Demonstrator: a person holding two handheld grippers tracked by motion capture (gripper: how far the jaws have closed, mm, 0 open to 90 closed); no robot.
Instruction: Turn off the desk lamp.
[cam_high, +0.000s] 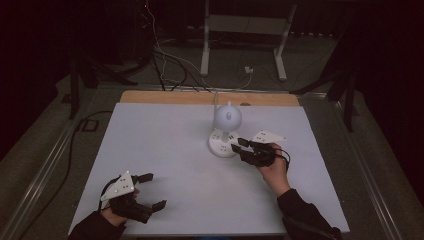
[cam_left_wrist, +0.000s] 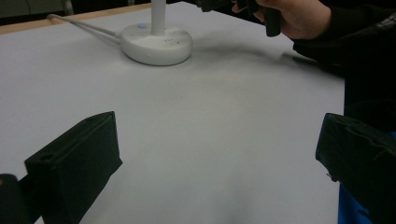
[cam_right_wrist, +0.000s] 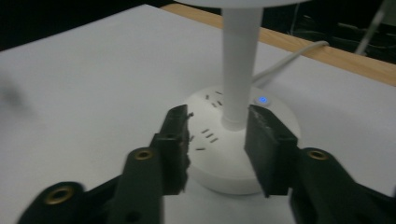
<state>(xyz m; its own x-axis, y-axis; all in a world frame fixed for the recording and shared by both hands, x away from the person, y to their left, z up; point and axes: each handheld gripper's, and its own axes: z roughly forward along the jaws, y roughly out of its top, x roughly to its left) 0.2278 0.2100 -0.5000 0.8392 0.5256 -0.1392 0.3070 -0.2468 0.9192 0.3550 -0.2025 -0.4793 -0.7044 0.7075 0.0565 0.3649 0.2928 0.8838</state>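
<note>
The right gripper (cam_right_wrist: 217, 142) hangs part-open over the desk lamp's (cam_high: 225, 131) round base (cam_right_wrist: 243, 140), gripping nothing. The left gripper (cam_high: 148, 191) rests wide apart and empty on the table (cam_high: 170, 150).

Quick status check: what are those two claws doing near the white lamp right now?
Right gripper open over the lamp base, nothing held. Left gripper open, idle at near edge. Lamp's cord trails off behind; nothing in the way.

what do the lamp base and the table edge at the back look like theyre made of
Lamp base: probably moulded plastic, white and smooth with a slight sheen, with small slots and a lit blue dot. Table edge: looks like wood or a wood-look laminate, tan and matte; which one can't be told.
</note>
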